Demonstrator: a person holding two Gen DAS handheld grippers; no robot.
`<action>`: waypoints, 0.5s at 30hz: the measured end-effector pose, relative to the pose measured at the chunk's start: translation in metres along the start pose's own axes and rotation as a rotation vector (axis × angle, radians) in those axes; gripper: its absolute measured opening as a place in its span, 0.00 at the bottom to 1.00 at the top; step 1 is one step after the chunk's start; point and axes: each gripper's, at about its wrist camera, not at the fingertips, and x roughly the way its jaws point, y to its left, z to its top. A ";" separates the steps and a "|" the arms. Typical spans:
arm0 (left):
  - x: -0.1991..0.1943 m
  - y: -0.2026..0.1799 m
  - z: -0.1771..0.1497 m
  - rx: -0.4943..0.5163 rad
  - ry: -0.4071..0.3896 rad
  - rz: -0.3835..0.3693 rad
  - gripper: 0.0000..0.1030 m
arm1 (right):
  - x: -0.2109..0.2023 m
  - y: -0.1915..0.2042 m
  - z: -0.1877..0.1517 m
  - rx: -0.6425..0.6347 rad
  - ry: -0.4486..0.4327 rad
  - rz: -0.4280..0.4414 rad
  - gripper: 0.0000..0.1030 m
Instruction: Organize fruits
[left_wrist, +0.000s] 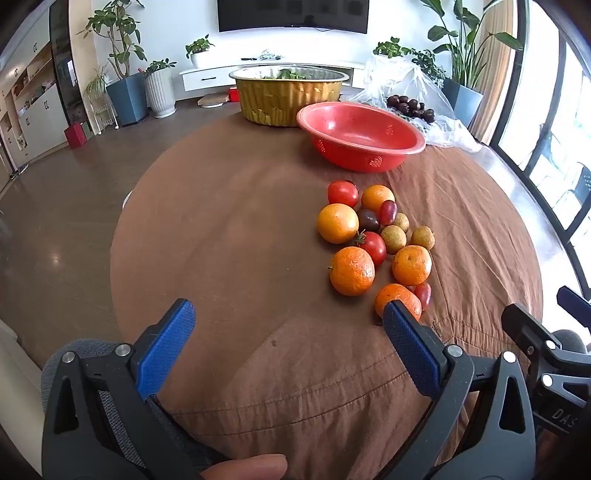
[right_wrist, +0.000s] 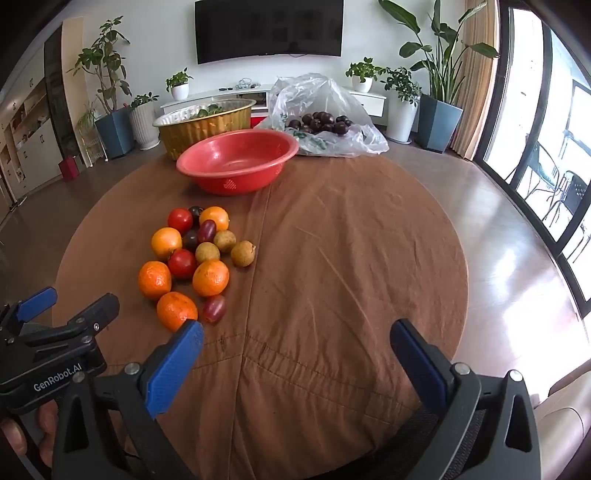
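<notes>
A heap of fruit (left_wrist: 373, 240) (right_wrist: 195, 258) lies on the brown-clothed round table (left_wrist: 240, 229): several oranges, red tomatoes, small dark plums and several tan longans. Beyond it stands an empty red bowl (left_wrist: 360, 134) (right_wrist: 238, 158). My left gripper (left_wrist: 288, 314) hangs wide open above the near cloth, left of the heap; its right finger covers part of the nearest orange (left_wrist: 400, 297). My right gripper (right_wrist: 295, 332) is wide open too, over bare cloth to the right of the heap, with its left finger beside that same orange (right_wrist: 176, 309). Nothing is between either pair of fingers.
A gold foil tub (left_wrist: 291, 94) (right_wrist: 201, 122) with greens stands behind the red bowl. A clear plastic bag of dark plums (left_wrist: 410, 105) (right_wrist: 321, 122) lies at the far right of it. Potted plants, a TV cabinet and large windows ring the room.
</notes>
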 end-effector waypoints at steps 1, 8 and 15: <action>0.000 0.000 0.000 0.000 0.000 -0.001 1.00 | 0.000 -0.001 0.003 -0.001 0.002 -0.001 1.00; 0.000 0.000 -0.001 0.000 -0.001 -0.002 1.00 | 0.001 -0.001 0.003 -0.001 0.005 0.000 1.00; 0.001 0.000 -0.002 0.000 0.001 -0.004 1.00 | 0.003 -0.001 0.002 -0.001 0.008 0.001 1.00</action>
